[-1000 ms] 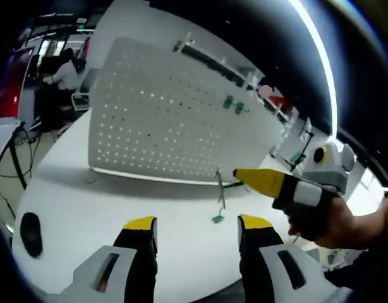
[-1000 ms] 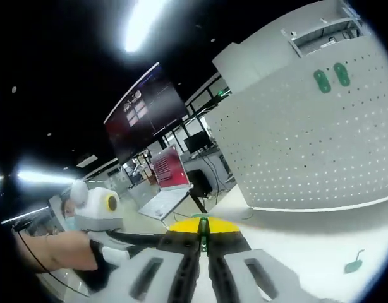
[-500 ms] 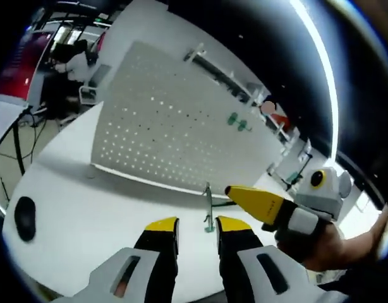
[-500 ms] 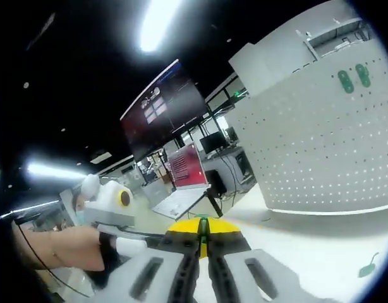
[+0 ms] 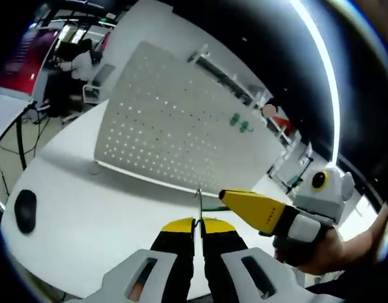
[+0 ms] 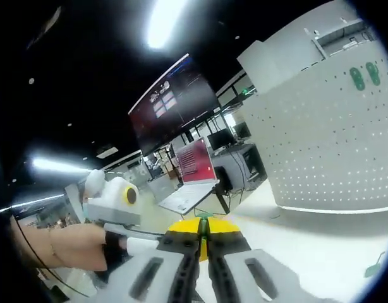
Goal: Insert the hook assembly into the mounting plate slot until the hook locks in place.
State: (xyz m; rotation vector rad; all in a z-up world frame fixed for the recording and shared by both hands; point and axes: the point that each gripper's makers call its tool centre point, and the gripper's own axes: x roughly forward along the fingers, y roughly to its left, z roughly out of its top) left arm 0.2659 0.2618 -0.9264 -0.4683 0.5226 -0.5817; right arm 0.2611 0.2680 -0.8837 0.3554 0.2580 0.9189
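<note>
My left jaws pinch the thin hook assembly (image 5: 198,203) upright between their tips above the surface (image 5: 86,208); my right jaws clamp its green end (image 6: 203,222). The mounting plate (image 5: 175,136) stands beyond, apart. Hook shape unclear.

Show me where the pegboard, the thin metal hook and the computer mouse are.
pegboard (image 5: 181,136): left gripper view, middle of its perforated face.
metal hook (image 5: 198,205): left gripper view, its shaft above the jaws.
computer mouse (image 5: 24,210): left gripper view, its top.
</note>
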